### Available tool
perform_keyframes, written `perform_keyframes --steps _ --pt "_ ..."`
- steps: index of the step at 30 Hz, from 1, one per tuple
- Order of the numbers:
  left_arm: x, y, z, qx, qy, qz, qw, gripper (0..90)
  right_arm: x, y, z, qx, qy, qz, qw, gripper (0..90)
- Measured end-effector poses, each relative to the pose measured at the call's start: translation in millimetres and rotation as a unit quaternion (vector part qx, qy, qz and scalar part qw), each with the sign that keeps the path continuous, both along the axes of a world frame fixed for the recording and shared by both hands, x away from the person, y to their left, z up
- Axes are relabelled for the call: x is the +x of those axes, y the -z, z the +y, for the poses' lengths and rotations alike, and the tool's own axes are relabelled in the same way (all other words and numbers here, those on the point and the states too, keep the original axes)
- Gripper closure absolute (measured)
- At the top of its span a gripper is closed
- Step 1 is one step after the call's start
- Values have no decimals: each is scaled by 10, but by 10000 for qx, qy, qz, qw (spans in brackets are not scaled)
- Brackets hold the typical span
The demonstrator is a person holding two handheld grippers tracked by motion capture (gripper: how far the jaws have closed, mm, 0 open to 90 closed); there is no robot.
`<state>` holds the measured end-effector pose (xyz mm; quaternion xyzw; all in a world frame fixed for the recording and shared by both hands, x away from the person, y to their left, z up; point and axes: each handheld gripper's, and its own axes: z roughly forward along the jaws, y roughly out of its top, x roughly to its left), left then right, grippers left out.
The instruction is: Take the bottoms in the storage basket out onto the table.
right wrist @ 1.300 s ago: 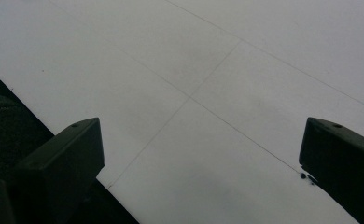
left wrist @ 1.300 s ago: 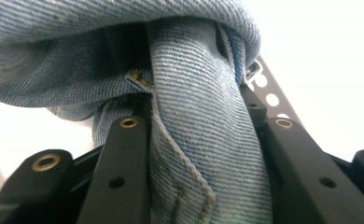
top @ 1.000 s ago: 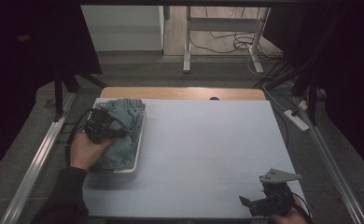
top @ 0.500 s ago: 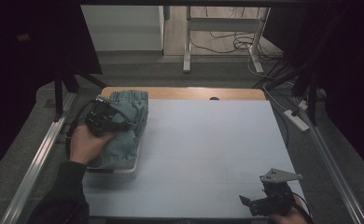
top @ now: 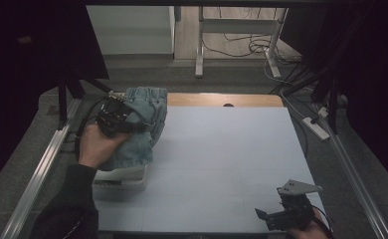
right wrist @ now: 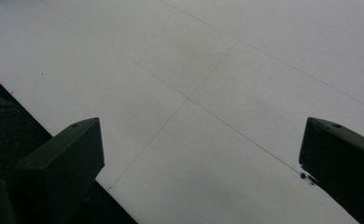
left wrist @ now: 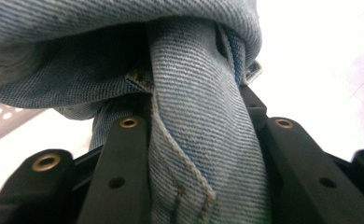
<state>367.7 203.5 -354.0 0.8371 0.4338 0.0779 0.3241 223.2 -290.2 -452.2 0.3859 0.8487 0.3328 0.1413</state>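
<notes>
The left gripper point(top: 113, 117) sits at the left of the high view, clamped on a fold of denim shorts point(top: 141, 123). In the left gripper view a thick band of the shorts point(left wrist: 196, 140) is wedged between the two black jaws, with more cloth bunched above. The shorts hang from that grip above a white basket point(top: 123, 178) at the left edge of the pale bench point(top: 227, 159); their lower part drapes down to the basket's rim, so they do not look fully clear of it.

The right gripper point(top: 281, 217) rests at the lower right of the high view, well apart from the shorts. In the right gripper view its jaws stand wide apart over bare bench point(right wrist: 208, 93), holding nothing.

The main risk looks to be the grip itself: it pinches one bunched fold, and heavy denim could slide out if the hand swings quickly. The trailing hem could also catch the basket's rim and drag or tip the light basket. Set down from a single grip, the shorts would likely land crumpled.
</notes>
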Motion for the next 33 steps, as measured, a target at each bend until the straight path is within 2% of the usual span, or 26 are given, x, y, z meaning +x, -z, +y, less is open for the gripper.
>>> perform_keyframes --steps 4,11,26,33 --pt "35 -70 -135 19 120 -43 9999 654 -1 -1 -1 12 -1 1 10000 2" --pt "80 -108 -310 62 313 -69 9995 654 -2 -1 -3 24 2 5 10000 2" --pt "131 -154 -553 79 557 -127 9983 654 -2 -2 -4 33 -14 4 10000 2" --pt "159 -187 -739 105 701 -193 9973 654 -3 -2 -5 38 -22 4 10000 2"
